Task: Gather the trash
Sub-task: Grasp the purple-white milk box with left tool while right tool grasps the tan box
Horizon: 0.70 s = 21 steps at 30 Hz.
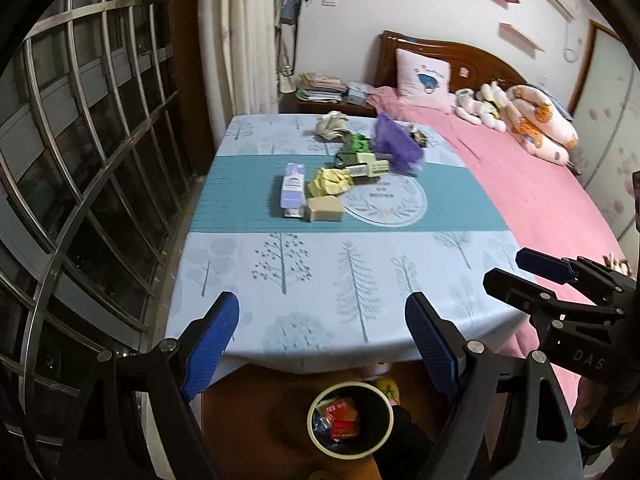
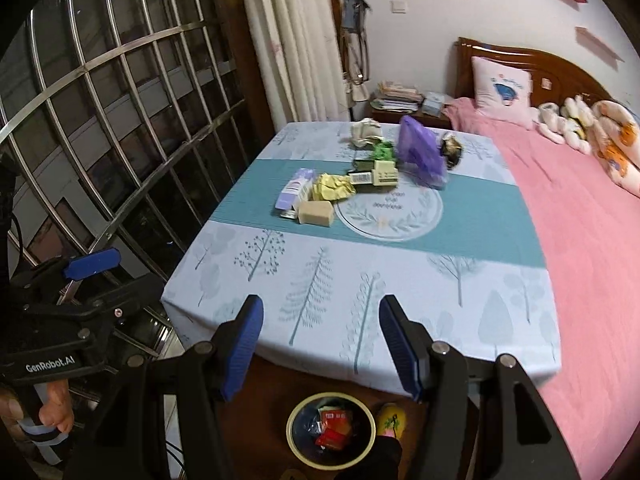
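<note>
trash inside round bin

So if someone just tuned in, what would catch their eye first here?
Probably the heap of trash mid-table on the teal band of the tablecloth, a purple bag standing tallest at its far side. Then the bin on the floor below the near edge, red wrappers inside, framed by both empty, open grippers.

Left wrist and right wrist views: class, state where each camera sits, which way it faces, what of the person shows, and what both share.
Left wrist: on the left gripper, facing down over the table; its fingers, the right gripper.
Right wrist: on the right gripper, same heading; left gripper, a hand.
Shared: trash pile, bin, bed.
</note>
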Motion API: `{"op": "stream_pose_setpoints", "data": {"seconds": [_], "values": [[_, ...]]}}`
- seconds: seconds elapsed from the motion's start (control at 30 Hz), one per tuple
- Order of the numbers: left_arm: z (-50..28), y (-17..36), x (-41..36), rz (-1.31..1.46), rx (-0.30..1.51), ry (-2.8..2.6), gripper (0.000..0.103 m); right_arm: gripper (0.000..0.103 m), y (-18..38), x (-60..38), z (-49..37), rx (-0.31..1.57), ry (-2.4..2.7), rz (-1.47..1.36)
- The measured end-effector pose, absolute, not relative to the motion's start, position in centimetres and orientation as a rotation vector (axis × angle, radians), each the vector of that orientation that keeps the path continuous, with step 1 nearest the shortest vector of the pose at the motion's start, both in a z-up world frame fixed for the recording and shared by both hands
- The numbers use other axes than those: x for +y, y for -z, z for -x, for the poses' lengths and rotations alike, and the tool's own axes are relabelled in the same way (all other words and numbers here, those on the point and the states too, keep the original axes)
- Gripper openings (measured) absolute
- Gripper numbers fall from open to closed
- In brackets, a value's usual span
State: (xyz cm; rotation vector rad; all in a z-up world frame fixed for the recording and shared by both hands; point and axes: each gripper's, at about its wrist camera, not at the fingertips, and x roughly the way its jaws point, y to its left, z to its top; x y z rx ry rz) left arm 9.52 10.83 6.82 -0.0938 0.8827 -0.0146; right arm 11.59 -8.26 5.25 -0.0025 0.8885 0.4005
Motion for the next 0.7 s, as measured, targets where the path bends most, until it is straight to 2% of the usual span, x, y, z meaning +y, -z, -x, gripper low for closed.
{"op": "stream_pose_setpoints", "data": {"seconds": [0.23, 0.4, 0.7], "values": [[-15.7, -4.5, 12.2, 0.161, 0.91, -0.16, 0.084, 0.061, -1.9, -6.0, -19.9, 0.98, -0.526, 0.023], [-20.0, -2.8, 13.4, 0.206, 0.95, -0.262, 0.084, 0.071, 1.3, -4.2, -25.2, 1.027, -0.586, 0.022], [-25.0, 1.2, 14.7, 0.277, 1.015, -0.407, 0.084, 0.073, 8.0, 0.1, -31.6, 1.035, -0.558, 0.041]]}}
